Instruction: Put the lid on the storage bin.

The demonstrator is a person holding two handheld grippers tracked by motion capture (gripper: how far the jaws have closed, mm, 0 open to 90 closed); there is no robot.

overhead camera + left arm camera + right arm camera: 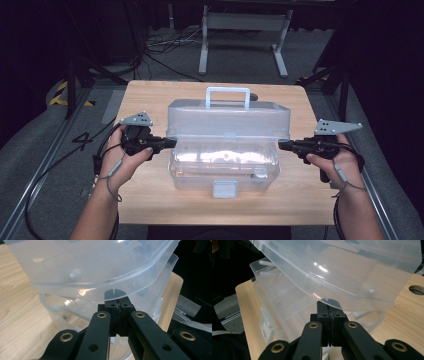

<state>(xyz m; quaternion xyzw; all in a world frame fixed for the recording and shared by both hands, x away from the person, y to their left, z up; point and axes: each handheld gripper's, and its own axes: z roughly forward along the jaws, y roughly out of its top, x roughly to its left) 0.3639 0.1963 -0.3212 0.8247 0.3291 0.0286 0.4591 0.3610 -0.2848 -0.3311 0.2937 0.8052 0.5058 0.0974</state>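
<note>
Two grippers, one clear plastic storage box between them. Left of centre in the high view: left gripper (171,142) held in the person's left hand (122,160), grey three-cornered plate on top, jaws pointing right at the lid's left edge. In the left gripper view the jaws are clenched pad to pad, tips right under the raised lid rim (100,287); cannot tell whether they clamp the rim or just prop it.

Centre of frame: transparent box (222,167) sits mid-table on the wooden table (145,100), lid (227,117) hinged up and tilted back, white carry handle (228,95) standing up at the far side, latch tab (224,189) at the near front edge. Something pale lies inside the base, too blurred to name.

Right of centre: right gripper (281,145) in the person's right hand (335,162), mirror pose, jaws pointing left at the lid's right edge. Right gripper view: jaws pressed together, tips at the underside of the lid rim (329,298). Same doubt on pinch versus prop. Round hole in the tabletop (417,290) at the right edge of that view.
</note>
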